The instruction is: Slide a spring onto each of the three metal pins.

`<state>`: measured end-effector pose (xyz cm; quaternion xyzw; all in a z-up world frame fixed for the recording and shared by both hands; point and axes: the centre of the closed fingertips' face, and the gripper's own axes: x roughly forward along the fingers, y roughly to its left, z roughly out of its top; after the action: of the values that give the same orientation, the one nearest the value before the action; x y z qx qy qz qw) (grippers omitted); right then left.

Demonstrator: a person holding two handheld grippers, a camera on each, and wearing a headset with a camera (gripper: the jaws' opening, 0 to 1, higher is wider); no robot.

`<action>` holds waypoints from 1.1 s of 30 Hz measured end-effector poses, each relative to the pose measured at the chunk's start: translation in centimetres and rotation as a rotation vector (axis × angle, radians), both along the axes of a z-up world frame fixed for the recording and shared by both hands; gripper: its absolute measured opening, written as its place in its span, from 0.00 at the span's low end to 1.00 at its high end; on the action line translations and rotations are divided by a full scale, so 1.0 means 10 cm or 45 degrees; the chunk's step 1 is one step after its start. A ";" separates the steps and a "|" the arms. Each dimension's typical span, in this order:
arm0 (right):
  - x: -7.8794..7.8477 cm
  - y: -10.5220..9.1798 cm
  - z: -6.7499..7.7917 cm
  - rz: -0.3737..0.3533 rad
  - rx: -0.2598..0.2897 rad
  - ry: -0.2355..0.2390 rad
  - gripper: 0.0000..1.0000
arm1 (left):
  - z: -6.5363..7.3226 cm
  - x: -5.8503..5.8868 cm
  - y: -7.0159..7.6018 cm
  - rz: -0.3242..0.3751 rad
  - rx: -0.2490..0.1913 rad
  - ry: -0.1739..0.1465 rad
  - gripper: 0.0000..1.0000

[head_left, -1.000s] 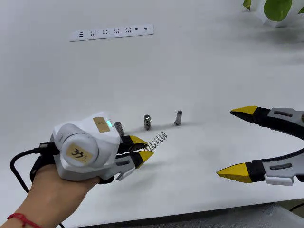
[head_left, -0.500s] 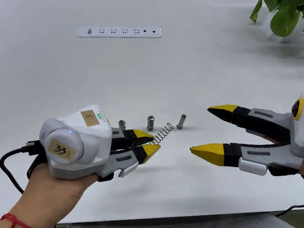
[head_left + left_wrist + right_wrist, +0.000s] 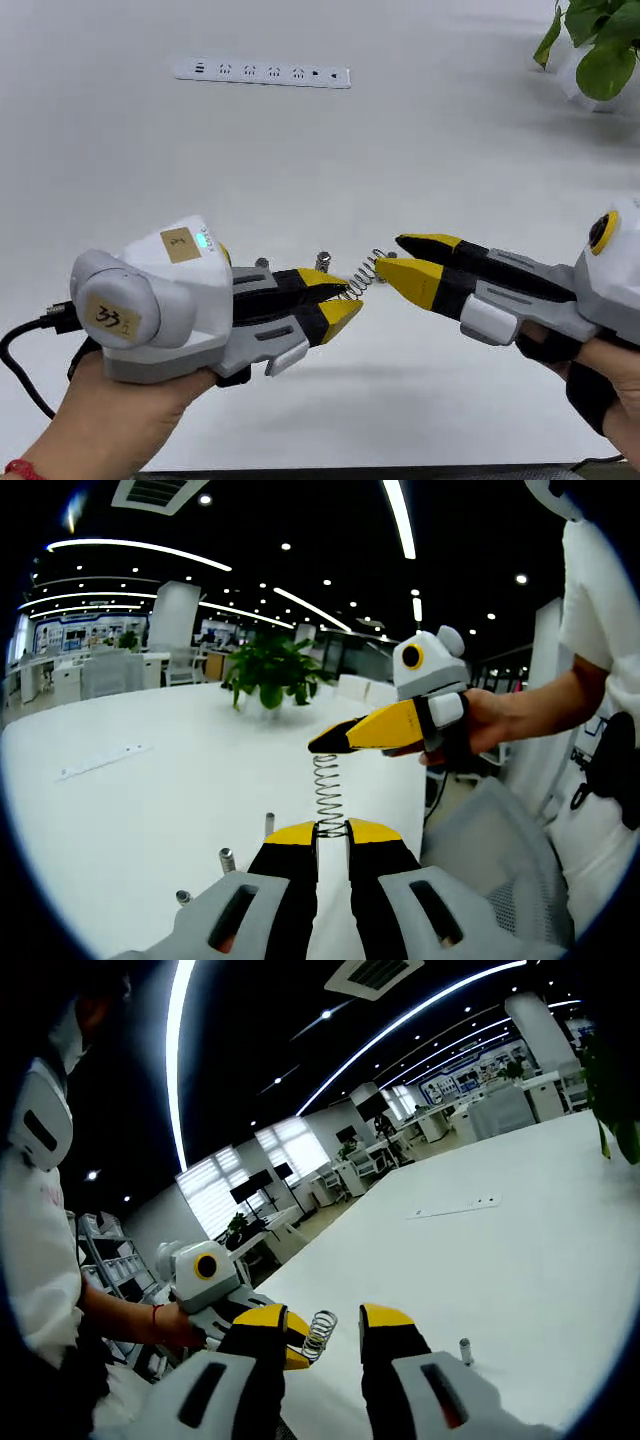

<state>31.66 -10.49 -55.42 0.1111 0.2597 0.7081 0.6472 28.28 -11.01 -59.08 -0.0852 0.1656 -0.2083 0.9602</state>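
Left gripper (image 3: pixel 348 297) clamped on left end of spring (image 3: pixel 362 277), held above white table (image 3: pixel 300 150) (metal pins (image 3: pixel 323 260) just behind the jaws). Right gripper (image 3: pixel 390 255) narrowly parted, tips at spring's right end, not closed on it.

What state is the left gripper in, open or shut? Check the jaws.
Shut on the spring: the left gripper pinches one end of the coil between its yellow tips; the other end reaches toward the right gripper.

White counter (image 3: pixel 430 150), matte, evenly lit. White power strip (image 3: pixel 262 72) lies flat on its far side, left of centre. Green leafy plant (image 3: pixel 598 45) at far right corner, well apart from the strip. Ceiling light strips (image 3: pixel 400 515) overhead.
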 end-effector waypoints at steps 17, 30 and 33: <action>-0.12 0.05 0.02 0.029 0.001 0.061 0.16 | 0.12 0.04 -0.09 -0.011 -0.062 -0.056 0.10; -0.10 0.03 0.00 0.052 -0.004 0.034 0.12 | 0.11 0.03 -0.11 -0.018 -0.080 -0.049 0.10; -0.11 0.02 0.00 0.060 -0.010 0.026 0.12 | 0.11 0.03 -0.12 -0.022 -0.075 -0.049 0.11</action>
<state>30.61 -10.25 -55.44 0.1097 0.2716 0.7210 0.6280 28.60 -12.22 -57.99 -0.1079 0.1419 -0.2228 0.9584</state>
